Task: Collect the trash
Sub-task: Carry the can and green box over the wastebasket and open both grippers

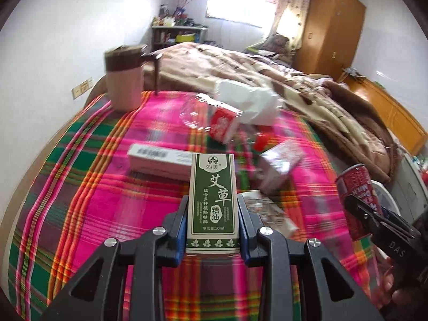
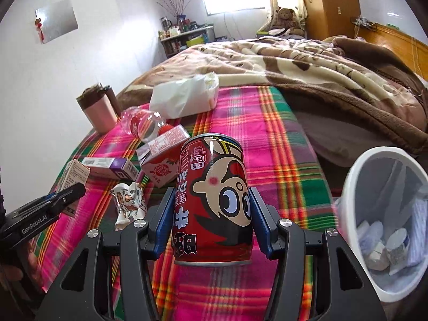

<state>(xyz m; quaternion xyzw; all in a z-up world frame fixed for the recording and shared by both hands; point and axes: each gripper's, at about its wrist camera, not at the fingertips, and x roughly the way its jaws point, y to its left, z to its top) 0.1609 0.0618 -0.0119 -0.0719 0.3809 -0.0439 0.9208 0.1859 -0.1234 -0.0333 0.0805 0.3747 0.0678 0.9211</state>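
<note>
Daylight pours from the window (image 1: 238, 6) at upper centre, blown out to white glare in both views. The plaid cloth (image 2: 267, 133) is evenly lit — shadows soft. Fisheye bending curves walls and edges, with dark vignette corners. The left-wrist view shows motion blur mid-frame — the cup (image 1: 124, 77) smears.

green box (image 1: 213, 203) "艾草 10ml", red can (image 2: 212, 200) "103", gripper body (image 2: 34, 220) perhaps "GenRobot.AI"

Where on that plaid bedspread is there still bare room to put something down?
Free: the plaid bedspread between the red can, the brown blanket and the white bin. Crowded: around the plastic bottle, milk carton and purple-ended box.
</note>
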